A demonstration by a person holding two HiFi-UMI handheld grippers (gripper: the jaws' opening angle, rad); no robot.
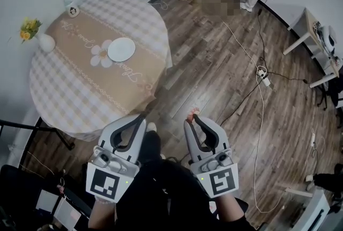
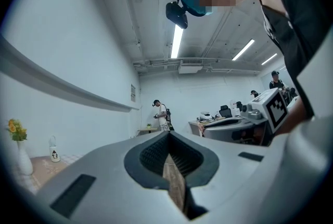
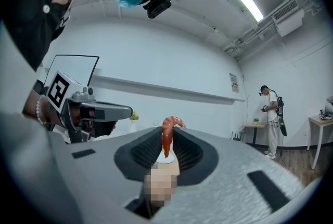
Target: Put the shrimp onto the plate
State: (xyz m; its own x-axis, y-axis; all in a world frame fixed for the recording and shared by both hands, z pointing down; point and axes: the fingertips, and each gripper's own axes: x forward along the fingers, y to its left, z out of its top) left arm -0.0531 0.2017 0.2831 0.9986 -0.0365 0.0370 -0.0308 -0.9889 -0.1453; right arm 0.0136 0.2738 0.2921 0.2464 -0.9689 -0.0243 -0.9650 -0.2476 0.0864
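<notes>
1. My right gripper (image 1: pixel 192 117) has its jaws clamped on the shrimp (image 1: pixel 193 113). The dark ribbed pads (image 3: pixel 184 151) press it from both sides, right at the tips.
2. In the right gripper view, the shrimp (image 3: pixel 167 137) stands upright in the pinch. Its lower body hangs down between the pads, and its upper end curls over above the jaw tips.
3. The shrimp is orange-red and glossy, thin, and hooked at the top. In the head view it shows only as a small pinkish bit at the very tip of my right jaws.
4. My left gripper (image 1: pixel 143 116) has its jaws brought together with nothing between them. In the left gripper view (image 2: pixel 167 137) the tips meet, and only a narrow slit of wood-grain floor shows through the hollow behind them.
5. I hold both grippers side by side over the wooden floor (image 1: pixel 214 74), just off the near edge of the round table (image 1: pixel 64 101) with its checked cloth.
6. The white plate (image 1: pixel 121 49) lies bare near the middle of that table, on a flower print. It is well apart from the shrimp, ahead and to the left of my jaws.
7. A white vase with yellow flowers (image 1: pixel 45 42) stands at the table's left edge.
</notes>
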